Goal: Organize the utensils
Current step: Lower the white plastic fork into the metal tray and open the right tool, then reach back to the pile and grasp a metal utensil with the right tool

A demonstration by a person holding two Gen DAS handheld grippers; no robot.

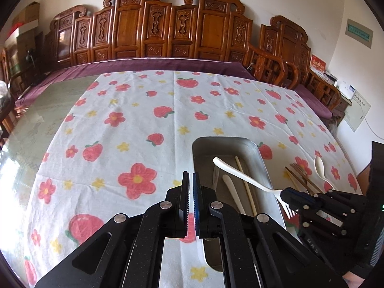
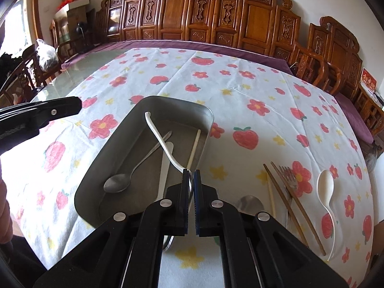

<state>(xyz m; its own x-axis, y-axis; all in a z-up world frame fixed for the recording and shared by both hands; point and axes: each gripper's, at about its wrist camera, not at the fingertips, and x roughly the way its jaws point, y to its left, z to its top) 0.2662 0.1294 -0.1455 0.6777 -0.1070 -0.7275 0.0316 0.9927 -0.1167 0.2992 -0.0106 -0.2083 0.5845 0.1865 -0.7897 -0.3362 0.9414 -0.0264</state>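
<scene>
My right gripper [image 2: 191, 176] is clenched on a white plastic fork [image 2: 159, 141], pinching it near the tines, with the handle slanting out over the metal tray [image 2: 115, 148]. From the left wrist camera the same fork [image 1: 242, 174] hangs above the tray [image 1: 260, 153], tines pointing down just outside the tray's near right edge. My left gripper [image 1: 191, 187] is closed on nothing, its pads nearly touching, and hovers over the flowered tablecloth [image 1: 115, 124] to the left of the tray.

I judge the sorting about half done. In the tray lie a metal spoon [image 2: 134, 169], a white utensil handle [image 2: 165, 165] whose head I cannot identify, and a single pale chopstick [image 2: 194, 150] along the right wall. The fork I hold looks ready to be lowered in next.

Still loose on the cloth to the right of the tray: a bronze-coloured fork [image 2: 286, 176], a pair of brown chopsticks [image 2: 291, 204] crossing it, a pale chopstick [image 2: 270, 192], a white plastic spoon [image 2: 326, 187], and a second metal spoon [image 2: 249, 204] partly hidden behind my right gripper
</scene>
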